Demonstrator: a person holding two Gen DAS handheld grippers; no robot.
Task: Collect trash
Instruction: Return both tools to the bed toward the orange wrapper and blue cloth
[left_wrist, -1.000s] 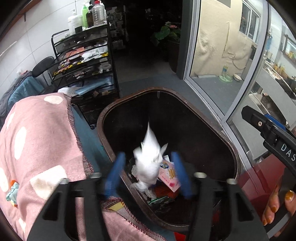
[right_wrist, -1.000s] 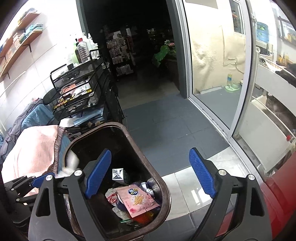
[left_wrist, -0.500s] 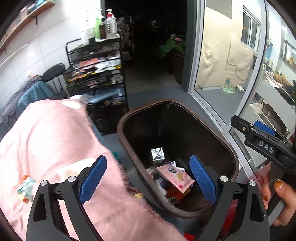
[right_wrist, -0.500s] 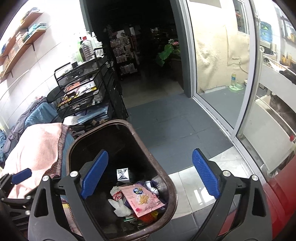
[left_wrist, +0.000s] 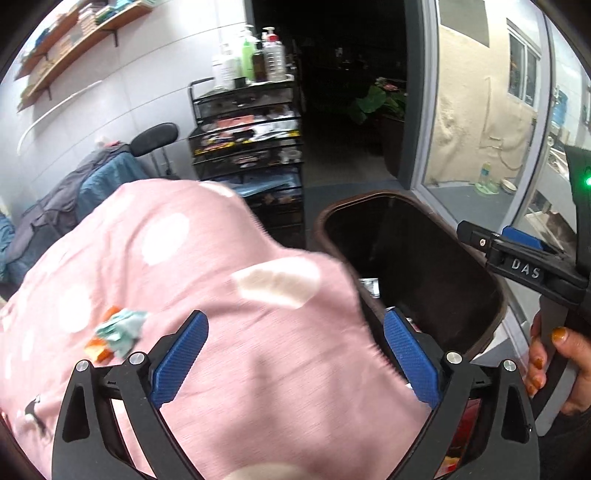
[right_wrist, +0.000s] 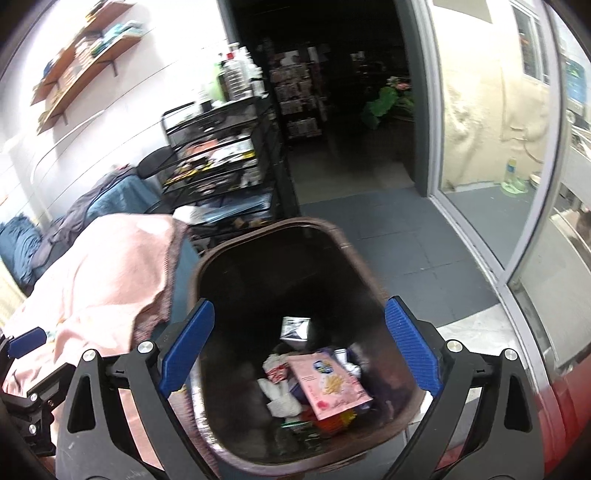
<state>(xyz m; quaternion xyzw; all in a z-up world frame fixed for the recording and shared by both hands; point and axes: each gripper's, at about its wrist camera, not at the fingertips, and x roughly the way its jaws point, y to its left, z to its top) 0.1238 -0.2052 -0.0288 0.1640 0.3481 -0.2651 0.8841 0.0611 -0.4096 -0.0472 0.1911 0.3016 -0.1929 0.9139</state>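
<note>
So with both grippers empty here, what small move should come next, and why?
Probably swing the left gripper toward the crumpled wrapper on the pink cloth: its jaws are opening with nothing between them, and that scrap lies outside the bin.

A pink blanket (left_wrist: 207, 295) with pale dots covers the counter; a crumpled wrapper (left_wrist: 118, 332) lies on it. Beside it, a brown bin (right_wrist: 369, 266) stands on the grey floor (right_wrist: 399, 236).
</note>
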